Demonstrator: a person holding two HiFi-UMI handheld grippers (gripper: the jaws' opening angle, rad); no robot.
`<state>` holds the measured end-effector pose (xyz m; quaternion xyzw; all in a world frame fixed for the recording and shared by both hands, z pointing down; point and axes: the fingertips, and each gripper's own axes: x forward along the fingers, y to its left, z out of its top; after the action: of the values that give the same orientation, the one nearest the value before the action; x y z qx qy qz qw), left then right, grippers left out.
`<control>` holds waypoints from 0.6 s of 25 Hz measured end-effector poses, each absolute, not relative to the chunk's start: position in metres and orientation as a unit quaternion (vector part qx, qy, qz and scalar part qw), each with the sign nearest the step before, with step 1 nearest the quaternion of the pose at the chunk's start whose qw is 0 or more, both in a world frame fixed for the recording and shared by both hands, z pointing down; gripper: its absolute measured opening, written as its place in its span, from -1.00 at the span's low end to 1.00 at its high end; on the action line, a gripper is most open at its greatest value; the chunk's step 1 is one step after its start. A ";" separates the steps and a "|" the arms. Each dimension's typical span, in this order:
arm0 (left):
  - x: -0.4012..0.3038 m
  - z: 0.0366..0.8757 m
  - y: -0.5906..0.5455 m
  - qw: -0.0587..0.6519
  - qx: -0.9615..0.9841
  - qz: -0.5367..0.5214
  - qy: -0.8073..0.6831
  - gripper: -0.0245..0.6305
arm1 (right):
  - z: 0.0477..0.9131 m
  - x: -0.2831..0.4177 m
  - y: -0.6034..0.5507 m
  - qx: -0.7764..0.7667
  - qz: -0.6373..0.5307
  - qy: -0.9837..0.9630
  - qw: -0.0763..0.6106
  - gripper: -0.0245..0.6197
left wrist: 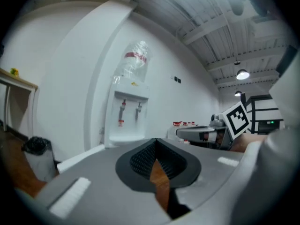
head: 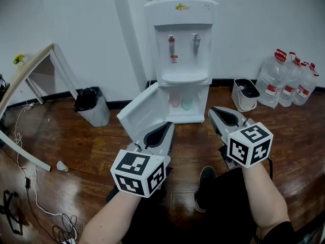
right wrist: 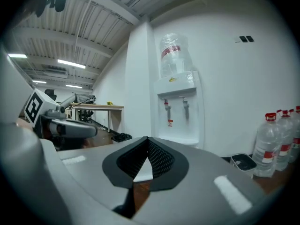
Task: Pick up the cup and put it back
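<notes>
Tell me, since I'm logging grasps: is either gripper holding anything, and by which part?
Nothing is held. The left gripper and the right gripper are both shut and empty, short of the water dispenser.

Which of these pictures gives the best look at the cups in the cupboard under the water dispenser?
The head view. It looks down into the open cupboard, where two cups stand side by side. The left and right gripper views show only the taps and upper body of the dispenser; cupboard and cups are hidden there.

Left tool, right tool: both closed
</notes>
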<state>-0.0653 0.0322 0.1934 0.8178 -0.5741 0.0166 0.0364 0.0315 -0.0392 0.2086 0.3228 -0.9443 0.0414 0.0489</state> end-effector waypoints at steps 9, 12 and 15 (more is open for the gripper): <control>-0.085 0.198 -0.009 0.043 0.810 0.025 -0.585 -0.80 | 0.214 0.016 -0.093 0.347 0.066 -0.934 0.054 -0.92; -0.085 0.197 -0.025 0.047 0.803 0.012 -0.594 -0.80 | 0.200 0.016 -0.092 0.344 0.058 -0.936 0.042 -0.92; -0.080 0.183 -0.035 0.011 0.799 0.011 -0.601 -0.80 | 0.210 0.011 -0.097 0.337 0.018 -0.939 0.066 -0.92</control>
<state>-0.0805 -0.0353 0.1827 0.7992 -0.6008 0.0110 0.0105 0.0115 -0.0966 0.2095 0.3371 -0.9390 0.0180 0.0660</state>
